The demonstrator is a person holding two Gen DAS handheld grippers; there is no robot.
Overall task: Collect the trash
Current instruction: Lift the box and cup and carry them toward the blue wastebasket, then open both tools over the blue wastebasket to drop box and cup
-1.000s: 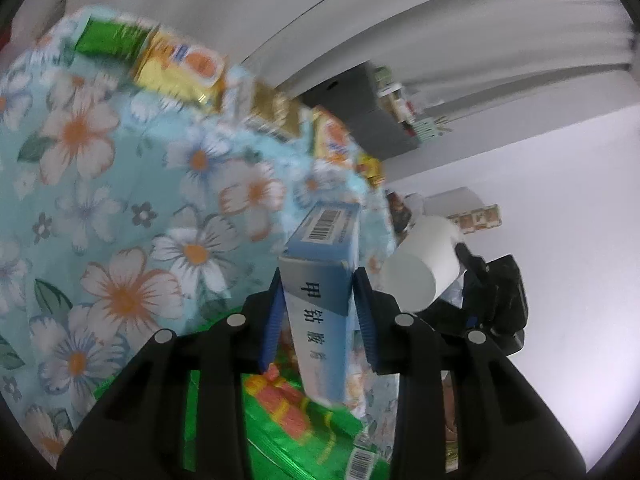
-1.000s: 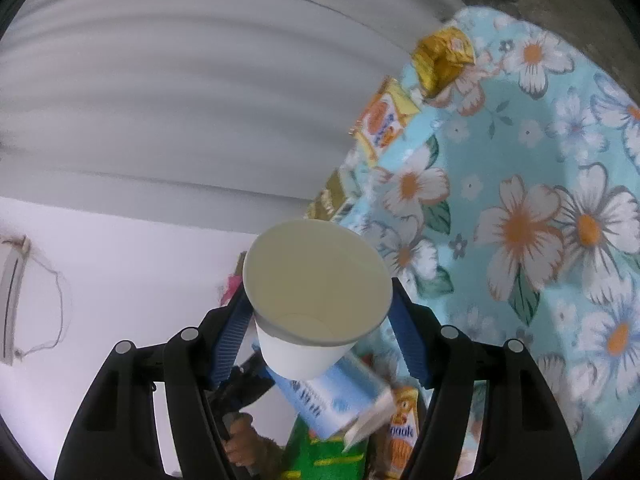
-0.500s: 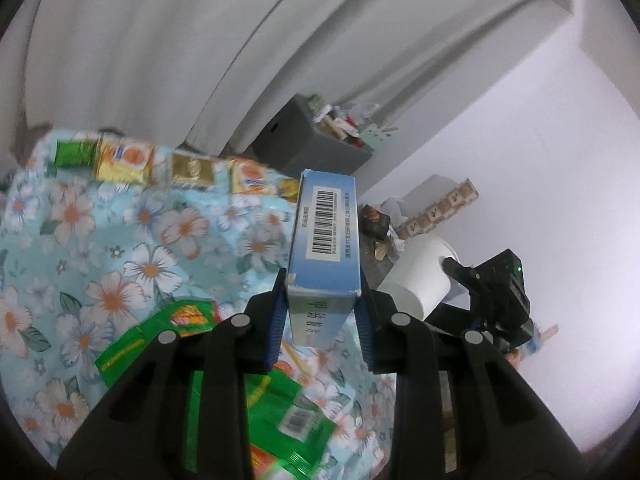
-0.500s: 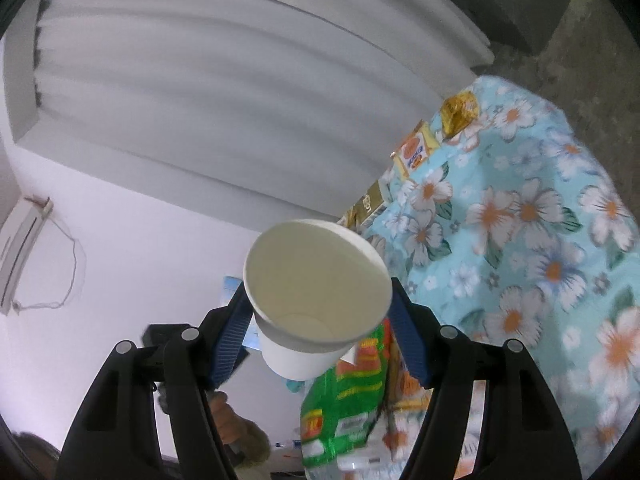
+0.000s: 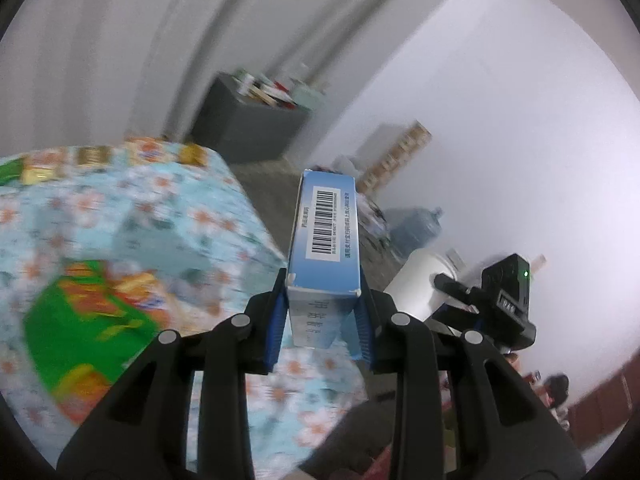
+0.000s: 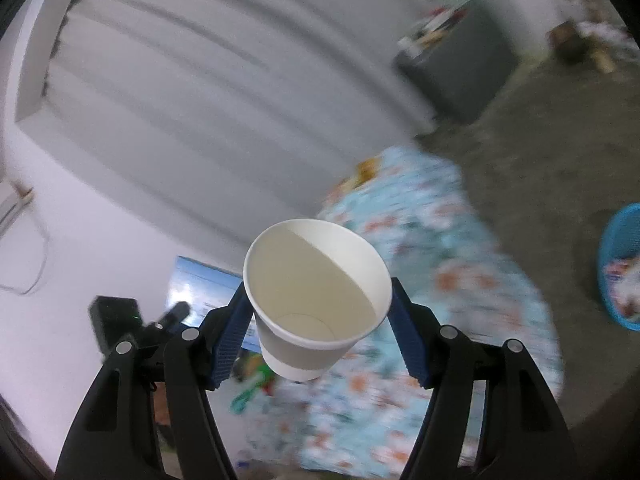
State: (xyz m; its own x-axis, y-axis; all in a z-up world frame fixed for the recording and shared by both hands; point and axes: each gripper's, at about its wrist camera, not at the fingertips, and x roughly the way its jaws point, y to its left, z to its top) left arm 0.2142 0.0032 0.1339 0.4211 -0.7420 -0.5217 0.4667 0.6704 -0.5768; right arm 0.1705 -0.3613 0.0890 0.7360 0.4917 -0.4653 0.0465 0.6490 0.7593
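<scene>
You are gripping a blue box (image 5: 326, 240) in your left hand-held gripper (image 5: 320, 320) and a paper cup (image 6: 316, 300) in your right hand-held gripper (image 6: 320, 332), with the blue basket (image 6: 620, 268) lying on the floor to the right, nearer your right hand.

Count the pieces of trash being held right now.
2. A blue box is clamped in the left gripper; a white paper cup sits in the right gripper. More wrappers lie blurred on the table.

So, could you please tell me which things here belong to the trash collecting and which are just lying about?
Job in hand:
blue carton in left hand-held gripper
paper cup in right hand-held gripper
blue basket

Lying about:
grey cabinet
water jug
</scene>
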